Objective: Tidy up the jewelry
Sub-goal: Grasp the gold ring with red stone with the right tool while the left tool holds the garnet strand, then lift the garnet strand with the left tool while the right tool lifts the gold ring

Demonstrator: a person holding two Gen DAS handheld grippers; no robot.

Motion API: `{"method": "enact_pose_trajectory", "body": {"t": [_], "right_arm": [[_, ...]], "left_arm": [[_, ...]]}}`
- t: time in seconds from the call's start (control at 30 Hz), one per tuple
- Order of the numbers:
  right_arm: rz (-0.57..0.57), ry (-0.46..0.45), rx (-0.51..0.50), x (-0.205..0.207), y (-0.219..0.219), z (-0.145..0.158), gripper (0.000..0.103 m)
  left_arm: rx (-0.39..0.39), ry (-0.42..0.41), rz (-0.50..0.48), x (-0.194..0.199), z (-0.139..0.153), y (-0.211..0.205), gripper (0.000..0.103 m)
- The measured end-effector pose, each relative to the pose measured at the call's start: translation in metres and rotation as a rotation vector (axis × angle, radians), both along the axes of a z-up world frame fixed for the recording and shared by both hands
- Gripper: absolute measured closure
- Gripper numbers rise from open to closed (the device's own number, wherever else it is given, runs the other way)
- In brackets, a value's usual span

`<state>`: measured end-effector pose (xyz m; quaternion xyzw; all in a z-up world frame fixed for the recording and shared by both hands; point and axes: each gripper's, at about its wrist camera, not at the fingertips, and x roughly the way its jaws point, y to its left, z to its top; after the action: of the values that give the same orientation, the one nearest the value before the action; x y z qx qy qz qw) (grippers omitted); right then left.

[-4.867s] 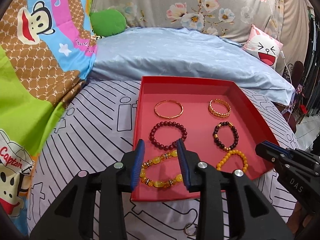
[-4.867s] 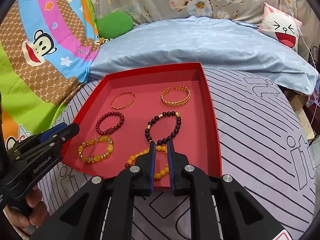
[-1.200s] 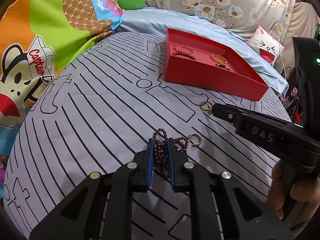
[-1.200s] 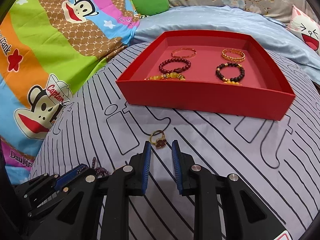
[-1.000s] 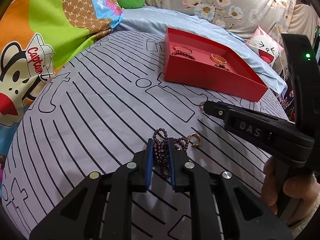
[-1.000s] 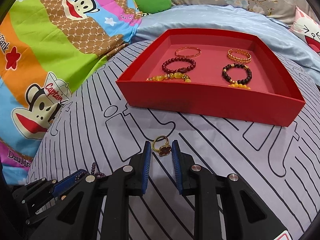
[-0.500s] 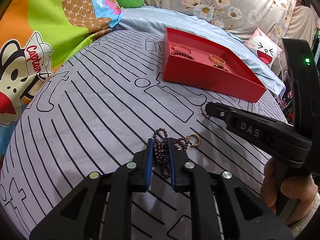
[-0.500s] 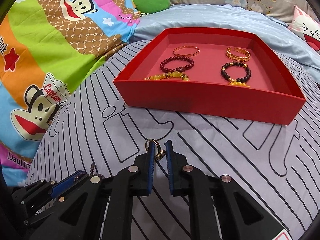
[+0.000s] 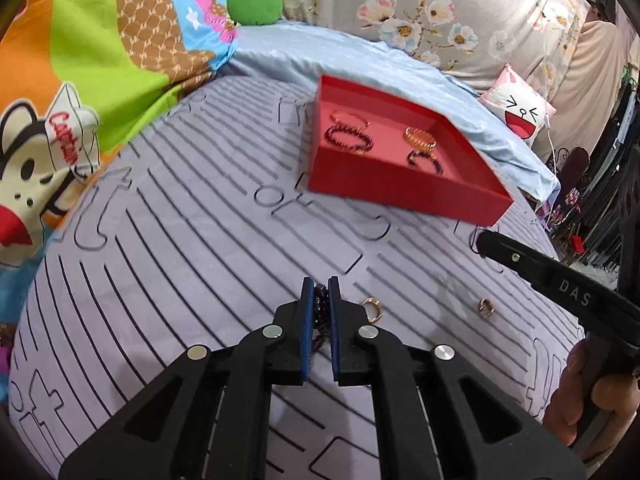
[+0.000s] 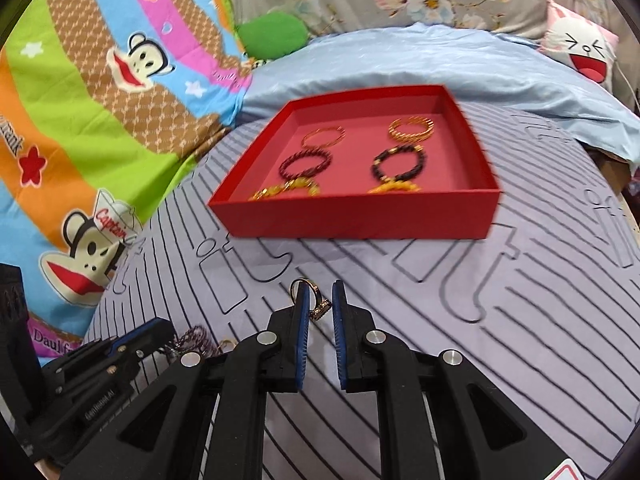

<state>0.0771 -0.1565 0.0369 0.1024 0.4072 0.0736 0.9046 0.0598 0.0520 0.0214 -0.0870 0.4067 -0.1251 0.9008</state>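
The striped grey bedspread [image 10: 540, 300] fills my view, and the red tray [image 10: 360, 216] with its six bracelets sits further off than half a second ago. My left gripper [image 9: 319, 292] stays clenched on the dark beaded bracelet [image 9: 320, 304], now raised off the cloth. My right gripper [image 10: 318, 300] has lifted the gold ring [image 10: 306, 286], caught against its left finger; I cannot tell if both fingers grip it. Two small gold rings [image 9: 372, 306] lie near on the cloth.
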Motion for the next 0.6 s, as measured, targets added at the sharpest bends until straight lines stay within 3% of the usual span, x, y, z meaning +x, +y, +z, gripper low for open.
{"method": "enact_pose_trajectory", "body": {"t": [0.43,0.5,0.6], "right_arm": [[-0.037,0.009,0.025,-0.015,-0.019,-0.005,0.092],[-0.036,0.013,0.025,-0.016,-0.019,-0.006,0.092],[-0.035,0.016,0.028,-0.018,-0.017,-0.007,0.092]], "left_arm": [[0.023,0.031,0.019,-0.011,-0.010,0.006,0.094],[0.023,0.028,0.028,-0.015,-0.009,0.009,0.075],[0.032,0.021,0.028,-0.022,-0.009,0.009,0.066]]}}
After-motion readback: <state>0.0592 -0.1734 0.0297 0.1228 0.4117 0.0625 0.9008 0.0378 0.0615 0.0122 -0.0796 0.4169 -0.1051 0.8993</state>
